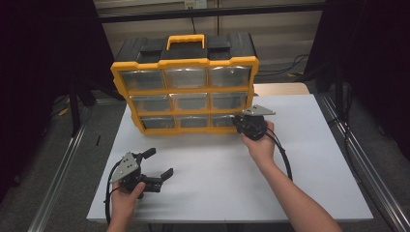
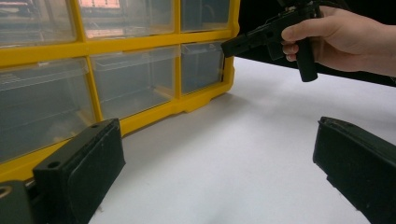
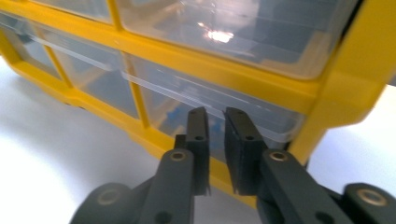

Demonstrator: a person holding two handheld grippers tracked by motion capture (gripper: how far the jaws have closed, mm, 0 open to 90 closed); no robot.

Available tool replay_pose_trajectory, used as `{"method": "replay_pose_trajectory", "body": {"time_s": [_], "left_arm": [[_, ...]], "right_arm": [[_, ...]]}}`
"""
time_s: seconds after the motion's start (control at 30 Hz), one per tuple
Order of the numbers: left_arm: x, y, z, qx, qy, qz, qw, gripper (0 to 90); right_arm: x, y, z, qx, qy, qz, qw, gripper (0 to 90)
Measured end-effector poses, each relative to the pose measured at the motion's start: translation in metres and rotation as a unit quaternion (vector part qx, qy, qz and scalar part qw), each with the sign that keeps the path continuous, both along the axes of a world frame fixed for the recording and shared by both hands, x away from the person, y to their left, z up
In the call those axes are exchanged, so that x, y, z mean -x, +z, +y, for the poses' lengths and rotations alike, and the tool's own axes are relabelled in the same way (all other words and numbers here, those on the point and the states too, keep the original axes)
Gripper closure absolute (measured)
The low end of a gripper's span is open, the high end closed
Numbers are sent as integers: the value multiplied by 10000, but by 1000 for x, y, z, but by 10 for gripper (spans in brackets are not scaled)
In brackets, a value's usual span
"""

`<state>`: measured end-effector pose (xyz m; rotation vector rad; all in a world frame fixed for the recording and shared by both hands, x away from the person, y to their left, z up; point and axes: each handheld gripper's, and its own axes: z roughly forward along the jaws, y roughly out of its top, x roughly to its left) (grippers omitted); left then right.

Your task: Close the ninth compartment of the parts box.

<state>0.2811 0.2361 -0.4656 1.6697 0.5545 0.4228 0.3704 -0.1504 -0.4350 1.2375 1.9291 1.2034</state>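
A yellow and black drawer organizer [image 1: 183, 62] with clear drawers stands upright at the back of the white table [image 1: 309, 159]. My right gripper [image 1: 238, 123] points at its bottom right drawer [image 1: 223, 120]. In the right gripper view the jaws of my right gripper [image 3: 217, 116] stand a narrow gap apart right in front of that drawer [image 3: 261, 119], with something blue dimly visible inside it. No pad visibly presses on anything. My left gripper [image 1: 158, 163] rests low on the table's near left, wide open and empty, its jaws [image 2: 219, 158] facing the organizer [image 2: 135, 44].
The organizer's black top carries a yellow handle [image 1: 185, 40]. Bare white table spreads between the two grippers and to the right. Metal rails [image 1: 360, 159] run along both sides of the table, and a cable [image 1: 285, 162] trails from the right gripper.
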Motion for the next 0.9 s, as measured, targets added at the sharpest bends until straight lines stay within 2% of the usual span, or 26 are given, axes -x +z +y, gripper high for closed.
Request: {"method": "replay_pose_trajectory", "body": {"time_s": [0.03, 0.1, 0.17, 0.2, 0.3, 0.33, 0.37, 0.4, 0.5, 0.53, 0.57, 0.6, 0.63, 0.67, 0.77, 0.8, 0.87, 0.9], "left_arm": [[1, 0, -2, 127, 36, 68, 9999, 19], [1, -1, -3, 201, 62, 97, 9997, 19], [1, 0, -2, 101, 33, 58, 9999, 19], [1, 0, -1, -53, 166, 3, 9998, 19], [2, 0, -1, -60, 189, 0, 9998, 20], [1, 0, 0, 29, 15, 26, 10000, 19], [3, 0, -2, 67, 197, 62, 9998, 20], [2, 1, 0, -52, 171, 0, 9998, 19], [2, 1, -1, -29, 176, 21, 9998, 20], [3, 0, -2, 54, 204, 59, 9998, 19], [2, 1, 0, -61, 177, -11, 9998, 19], [2, 1, -1, -43, 220, 9, 9997, 20], [3, 0, -2, 63, 219, 61, 9997, 20], [3, 0, -2, -3, 222, 61, 9997, 19], [3, 0, -2, 11, 215, 62, 9997, 20], [2, 1, -1, -76, 214, -14, 9997, 19], [2, 0, -2, -67, 177, 14, 9998, 20], [1, 0, -1, -3, 14, 14, 10000, 20]], "right_arm": [[0, 0, 0, -22, 34, -30, 10000, 786], [1, 1, 0, -28, 49, -36, 10000, 768], [3, 3, 0, -74, 83, -31, 9999, 730], [4, 3, 0, -70, 91, -51, 9999, 710], [6, 4, -2, -184, 127, -4, 9998, 641], [7, 4, -3, -209, 149, -8, 9997, 615], [8, 4, -3, -245, 159, -7, 9996, 581], [9, 4, -5, -297, 190, -6, 9994, 563], [14, 5, -7, -303, 271, -27, 9992, 499], [16, 5, -7, -305, 292, -14, 9991, 463], [17, 6, -8, -313, 310, -28, 9990, 432], [18, 6, -9, -360, 337, -42, 9988, 417], [20, 6, -10, -375, 367, -56, 9986, 391], [22, 6, -10, -395, 373, -42, 9985, 358], [25, 5, -13, -407, 383, -58, 9984, 293], [26, 4, -14, -429, 429, -77, 9981, 270], [29, 5, -16, -476, 497, -79, 9976, 240], [30, 5, -16, -489, 514, -81, 9974, 228]]}}
